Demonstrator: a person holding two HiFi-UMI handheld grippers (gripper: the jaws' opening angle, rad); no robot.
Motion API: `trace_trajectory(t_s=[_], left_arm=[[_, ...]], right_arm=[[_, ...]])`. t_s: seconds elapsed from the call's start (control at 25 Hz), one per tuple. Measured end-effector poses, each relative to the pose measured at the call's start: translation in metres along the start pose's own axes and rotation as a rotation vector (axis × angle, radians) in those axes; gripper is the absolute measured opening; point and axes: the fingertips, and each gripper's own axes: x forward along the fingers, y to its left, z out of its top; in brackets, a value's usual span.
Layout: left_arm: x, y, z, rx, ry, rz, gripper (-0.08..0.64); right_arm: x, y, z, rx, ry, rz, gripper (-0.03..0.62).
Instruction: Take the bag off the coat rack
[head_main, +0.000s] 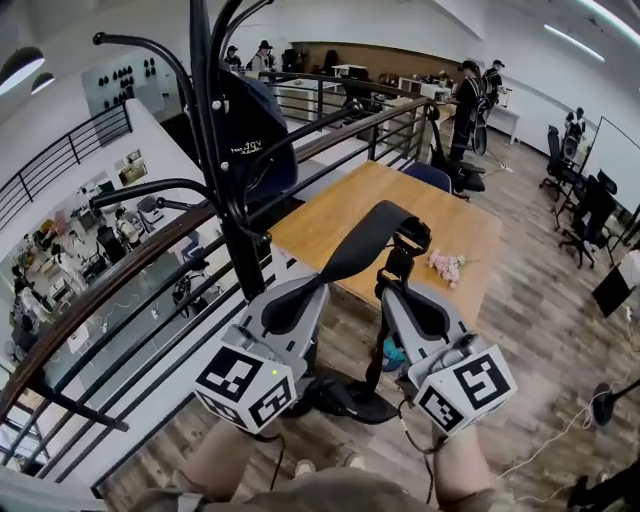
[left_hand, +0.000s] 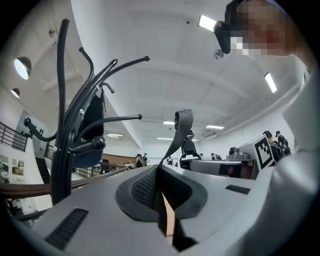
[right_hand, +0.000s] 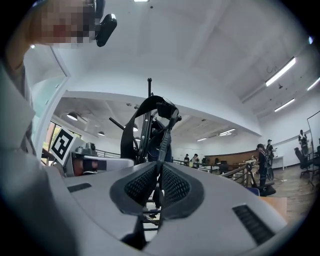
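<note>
The left gripper (head_main: 316, 287) and right gripper (head_main: 393, 292) each pinch the bag strap (head_main: 362, 240), centre frame (soft webbing, limp). It is probably light, and the strap is the best hold.

The coat rack (head_main: 214, 150) stands left of the table (head_main: 325, 228), the bag strap (head_main: 366, 240) before the table.

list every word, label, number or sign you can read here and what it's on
No text reads clearly.
White print on the dark blue fabric item hanging on the black metal coat rack: too blurred to read.
Black-and-white square markers on the left hand-held gripper and right hand-held gripper: patterns, no letters.
Small pictures on the white wall: too small to read.
</note>
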Motion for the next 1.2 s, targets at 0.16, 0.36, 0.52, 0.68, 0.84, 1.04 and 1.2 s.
trace_trajectory(t_s=[0.16,0.36,0.52,0.68,0.84,1.04,1.2], left_arm=[[0.016,-0.025,-0.01,-0.032,0.032,-0.094,0.017],[0.032,-0.05,-0.022,-0.042,0.072,-0.194,0.017],[0.046,-0.074,-0.041,-0.047,0.117,-0.268,0.017],[0.057,-0.095,-0.061,-0.029,0.157,-0.323,0.017],[0.057,-0.109,-0.084,-0.027,0.214,-0.356,0.017],[0.055,-0.118,-0.126,-0.009,0.303,-0.389,0.017],[0.047,-0.122,-0.162,-0.025,0.379,-0.391,0.017]], right_arm=[[-0.03,-0.015,-0.001,-0.004,0.028,-0.096,0.048],[-0.065,-0.027,-0.008,-0.018,0.079,-0.205,0.048],[-0.097,-0.041,-0.021,-0.005,0.116,-0.289,0.048],[-0.121,-0.05,-0.035,0.007,0.156,-0.347,0.048],[-0.141,-0.051,-0.055,0.051,0.188,-0.38,0.048],[-0.167,-0.059,-0.089,0.092,0.254,-0.409,0.048],[-0.188,-0.064,-0.123,0.122,0.323,-0.438,0.048]])
